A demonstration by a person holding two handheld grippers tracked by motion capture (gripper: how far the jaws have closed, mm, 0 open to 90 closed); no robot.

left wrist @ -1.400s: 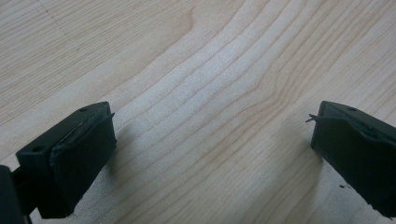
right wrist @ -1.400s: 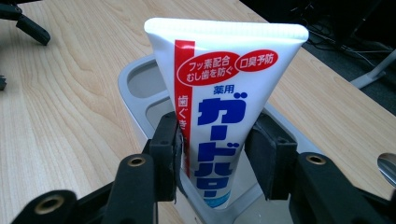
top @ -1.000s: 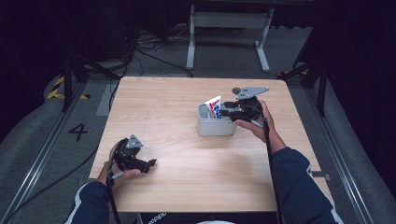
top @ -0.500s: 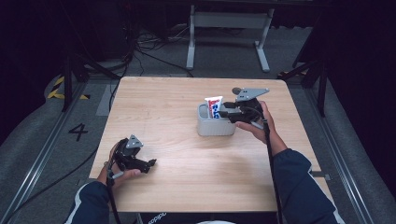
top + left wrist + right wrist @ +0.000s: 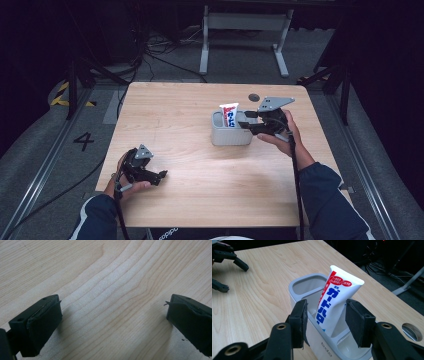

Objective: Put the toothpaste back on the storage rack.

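Right gripper view showed the toothpaste tube (image 5: pixel 337 305) standing in the near compartment of the grey holder (image 5: pixel 298 285), leaning up and away, long axis nearly upright. Flanked it with the right tool (image 5: pixel 325 318), jaws having just been opening, pads apart from the soft printed plastic on both sides, so released. Lay straight ahead of that tool, cap end down inside the smooth hard-walled holder. High view placed the left tool (image 5: pixel 145 170) well apart on the pale wood-grain desk (image 5: pixel 170 115), jaws wide and empty. Right hand far nearer for any further move.
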